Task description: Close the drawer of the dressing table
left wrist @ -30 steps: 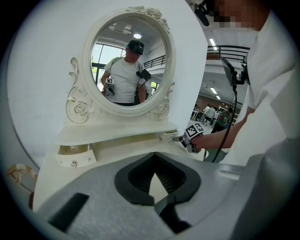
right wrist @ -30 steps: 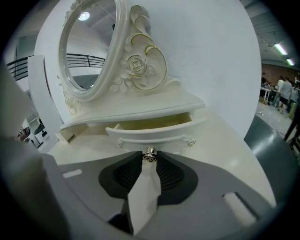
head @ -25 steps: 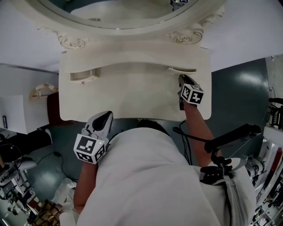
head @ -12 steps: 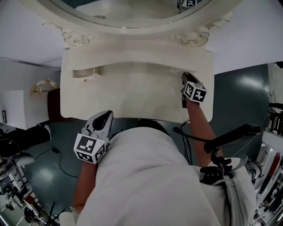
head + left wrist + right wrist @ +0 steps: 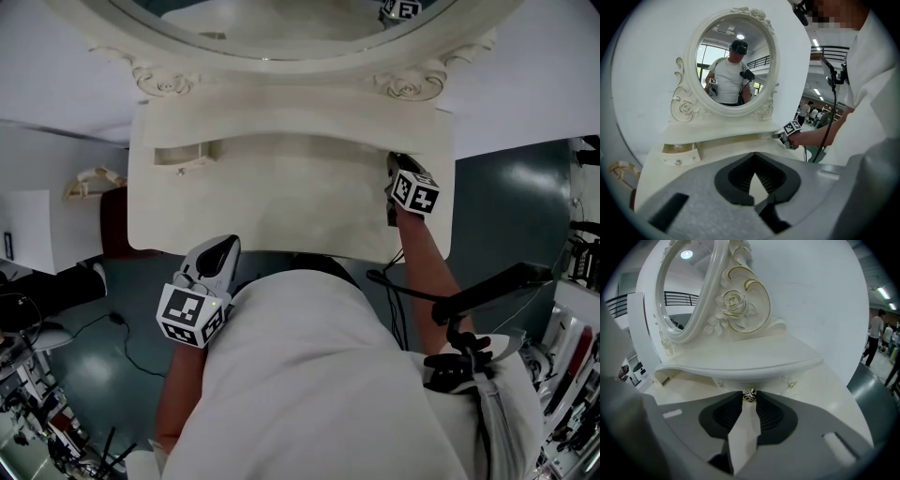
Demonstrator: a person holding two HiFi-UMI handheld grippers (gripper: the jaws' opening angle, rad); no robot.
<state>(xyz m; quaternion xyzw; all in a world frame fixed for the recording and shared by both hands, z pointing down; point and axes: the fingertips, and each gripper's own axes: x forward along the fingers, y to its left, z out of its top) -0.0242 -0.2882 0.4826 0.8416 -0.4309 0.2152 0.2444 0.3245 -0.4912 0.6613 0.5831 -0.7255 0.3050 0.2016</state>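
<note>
Though half-hidden, knob [image 5: 749,394] in right gripper [image 5: 749,399]

Our right gripper [image 5: 394,165] grips; our left gripper [image 5: 223,247] hangs idle.
Our right arm [image 5: 424,272] reaches far, its gripper tilted down, jaws pinched on a knob [image 5: 749,395]. Our left arm [image 5: 178,384] stays near our body, its gripper tilted down, jaws together and empty.
</note>
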